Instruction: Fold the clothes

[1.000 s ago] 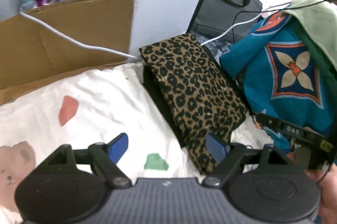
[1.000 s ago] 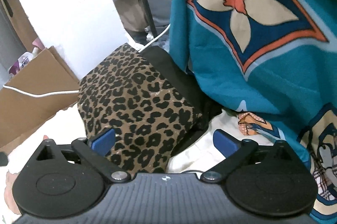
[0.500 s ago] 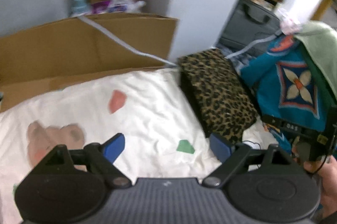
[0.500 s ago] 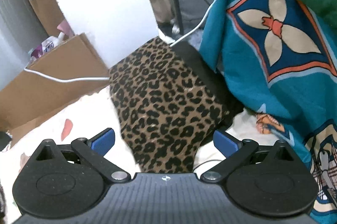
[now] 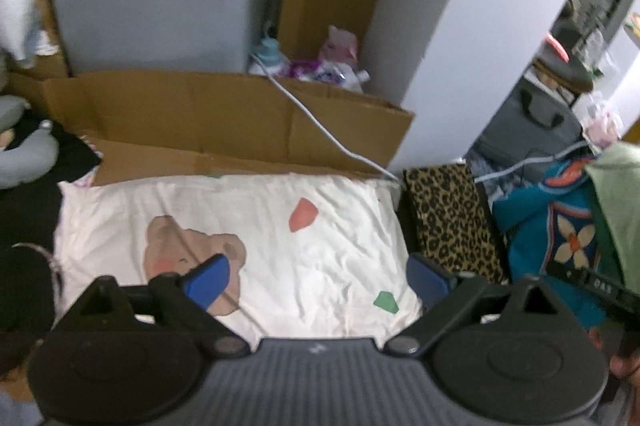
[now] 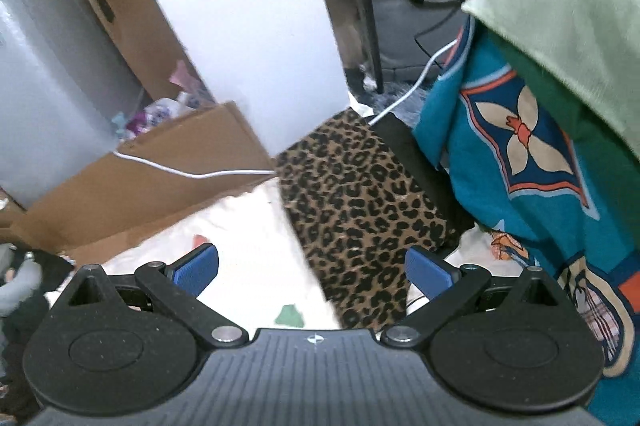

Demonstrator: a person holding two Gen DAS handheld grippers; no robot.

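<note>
At centre frame of the right wrist view, the leopard-print garment (image 6: 360, 209) lies folded, long axis running away from the right hand-held gripper (image 6: 312, 272), the nearer; both it and the left hand-held gripper (image 5: 318, 278) gape empty.

cardboard box (image 5: 240, 117) | white cable (image 5: 320, 125) | grey bag (image 6: 420, 21)

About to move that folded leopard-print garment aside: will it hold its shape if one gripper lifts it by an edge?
Probably not. The leopard-print garment is soft cloth folded in layers, so an edge grab would likely peel the top layer and let the rest sag open. It looks light, and pushed across the wrinkled white sheet, it may bunch rather than slide.
</note>
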